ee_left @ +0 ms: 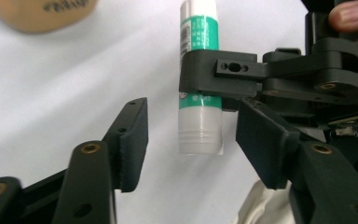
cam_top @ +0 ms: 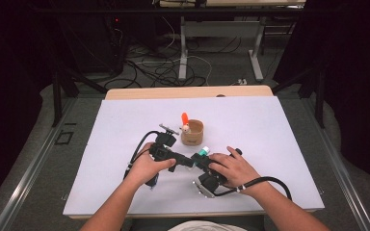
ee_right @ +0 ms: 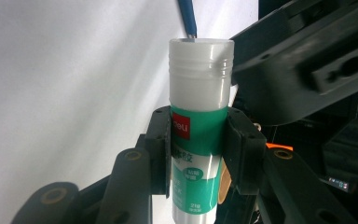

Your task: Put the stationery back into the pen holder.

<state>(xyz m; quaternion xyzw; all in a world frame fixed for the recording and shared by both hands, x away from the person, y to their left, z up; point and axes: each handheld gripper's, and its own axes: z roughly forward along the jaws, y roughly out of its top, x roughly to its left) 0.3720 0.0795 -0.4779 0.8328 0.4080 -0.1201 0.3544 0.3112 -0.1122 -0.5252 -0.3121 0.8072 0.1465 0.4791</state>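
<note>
A green-and-white glue stick [ee_right: 200,93] is clamped around its green label by my right gripper [ee_right: 199,114], white cap end pointing away from it. In the left gripper view the glue stick [ee_left: 200,116] stands upright with the right gripper's jaw [ee_left: 214,70] across its middle. My left gripper [ee_left: 192,105] is open; its two pads flank the white cap end with a gap on each side. From above, both hands meet at the middle front of the table, with the left gripper [cam_top: 185,160] and right gripper [cam_top: 200,159] tip to tip at the glue stick [cam_top: 204,151].
A tan round cup [cam_top: 192,134] stands just beyond the grippers, with an orange-topped item [cam_top: 185,118] sticking out of it. A small metal object [cam_top: 168,128] lies left of the cup. A white sheet [cam_top: 125,125] covers the table. A blue pen tip [ee_right: 186,16] lies beyond the glue stick.
</note>
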